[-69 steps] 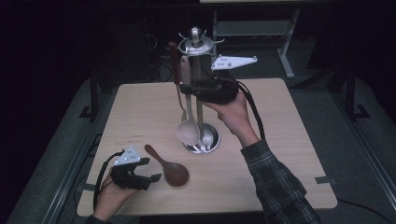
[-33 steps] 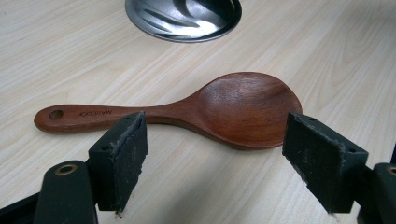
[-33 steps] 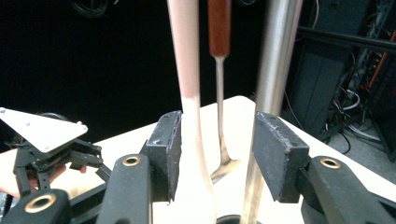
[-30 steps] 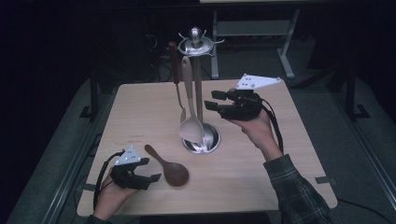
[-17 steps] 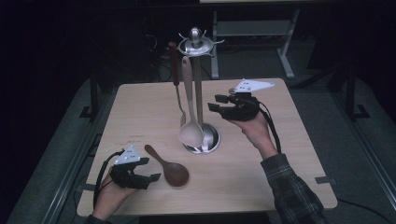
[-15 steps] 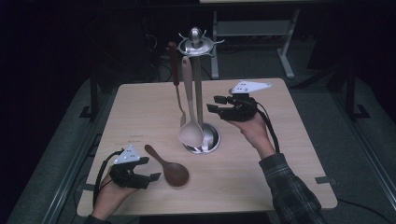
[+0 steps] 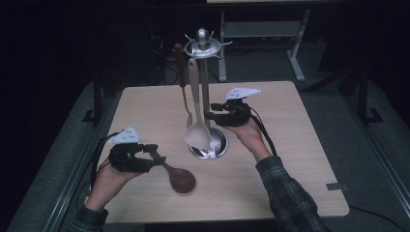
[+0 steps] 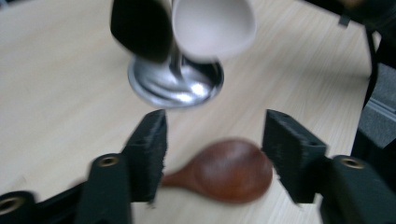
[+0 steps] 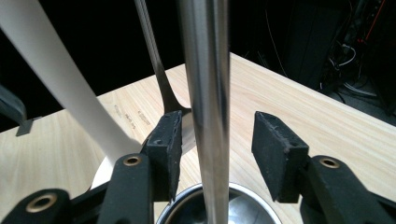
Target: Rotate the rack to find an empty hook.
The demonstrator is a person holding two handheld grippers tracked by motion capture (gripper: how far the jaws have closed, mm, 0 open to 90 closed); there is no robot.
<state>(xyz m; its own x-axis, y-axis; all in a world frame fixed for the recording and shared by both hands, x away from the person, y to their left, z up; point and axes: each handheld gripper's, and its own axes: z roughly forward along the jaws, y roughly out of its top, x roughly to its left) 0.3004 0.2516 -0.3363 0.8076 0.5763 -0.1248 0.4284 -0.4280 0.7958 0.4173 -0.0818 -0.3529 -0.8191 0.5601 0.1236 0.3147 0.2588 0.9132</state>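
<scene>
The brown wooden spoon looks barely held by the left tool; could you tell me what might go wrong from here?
The brown wooden spoon is gripped at its handle's tip by the left tool, jaws just closing; its heavy bowl could pivot or slip out. The right tool straddles the stand's pole without pressing, so the stand may tip if bumped.
</scene>
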